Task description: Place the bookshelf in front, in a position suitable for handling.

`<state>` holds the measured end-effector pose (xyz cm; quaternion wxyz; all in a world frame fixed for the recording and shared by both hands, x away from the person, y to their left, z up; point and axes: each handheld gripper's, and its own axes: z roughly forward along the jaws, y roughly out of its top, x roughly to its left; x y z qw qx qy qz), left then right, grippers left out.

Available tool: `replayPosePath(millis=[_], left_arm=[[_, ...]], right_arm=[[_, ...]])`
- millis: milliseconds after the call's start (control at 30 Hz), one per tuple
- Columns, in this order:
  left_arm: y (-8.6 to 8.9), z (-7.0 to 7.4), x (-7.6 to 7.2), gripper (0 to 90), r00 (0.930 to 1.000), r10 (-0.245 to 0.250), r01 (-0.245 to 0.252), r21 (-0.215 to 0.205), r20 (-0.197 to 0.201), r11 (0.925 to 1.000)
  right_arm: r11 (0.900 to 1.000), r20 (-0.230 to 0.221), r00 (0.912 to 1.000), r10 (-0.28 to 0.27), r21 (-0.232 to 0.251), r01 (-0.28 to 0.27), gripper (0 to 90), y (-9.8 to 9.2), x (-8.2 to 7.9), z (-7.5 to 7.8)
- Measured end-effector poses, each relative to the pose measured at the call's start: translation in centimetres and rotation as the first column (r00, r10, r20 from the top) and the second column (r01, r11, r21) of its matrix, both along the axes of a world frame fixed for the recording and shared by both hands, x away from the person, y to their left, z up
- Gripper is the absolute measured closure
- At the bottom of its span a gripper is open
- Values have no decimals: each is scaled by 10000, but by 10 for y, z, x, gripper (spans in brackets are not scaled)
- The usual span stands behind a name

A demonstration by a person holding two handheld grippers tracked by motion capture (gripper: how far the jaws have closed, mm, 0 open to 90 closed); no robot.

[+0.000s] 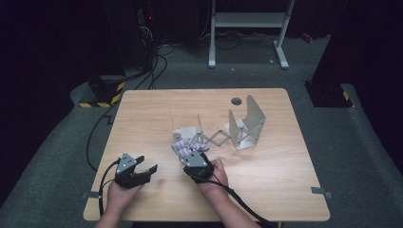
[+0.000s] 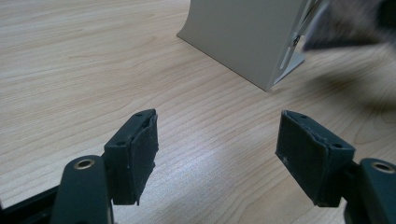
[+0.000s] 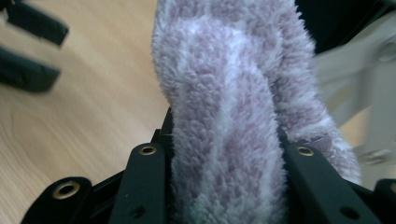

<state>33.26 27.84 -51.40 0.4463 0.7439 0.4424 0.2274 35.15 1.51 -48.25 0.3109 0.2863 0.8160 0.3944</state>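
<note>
High view: the right gripper (image 1: 192, 153) has its fingers closed on a fluffy purple-and-white sock (image 1: 183, 145), held at the near end of the grey metal rack (image 1: 247, 124). The rack's scissor arm (image 1: 215, 137) is stretched out toward the sock. The right gripper view confirms the grip: the sock (image 3: 229, 140) is pinched between the two black fingers (image 3: 140, 182) and bulges above them.

The left gripper (image 1: 142, 168) sits apart at the near left of the table (image 1: 142, 109), fingers (image 2: 140, 149) spread wide with only bare wood between them.

Progress, as judged: the sock is picked up and at the rack; draping it over an upright or the arm is not yet done (no other socks in sight).

Surface: light wood-grain table with a round cable hole (image 1: 236, 101) near the far edge. Room: dim, grey carpet (image 1: 57, 156), a white frame (image 1: 247, 28) behind, cables (image 1: 152, 66) on the floor, hazard-striped bases (image 1: 102, 97).
</note>
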Motion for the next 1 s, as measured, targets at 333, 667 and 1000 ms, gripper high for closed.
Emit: replayPosePath(millis=[333, 667, 1000], left_arm=[[1, 0, 0, 294, 10000, 8, -8, 7, 9, 10000], [1, 0, 0, 294, 10000, 12, -12, 19, -12, 10000], [2, 0, 0, 293, 10000, 27, -27, 20, 23, 10000]], right_arm=[[9974, -1217, 9925, 137, -689, -222, 642, 9, 5, -40], [9971, 93, 9997, 241, 720, -248, 640, 6, 0, 25], [9889, 878, 9957, 307, 1423, -431, 640, 10, -3, 61]])
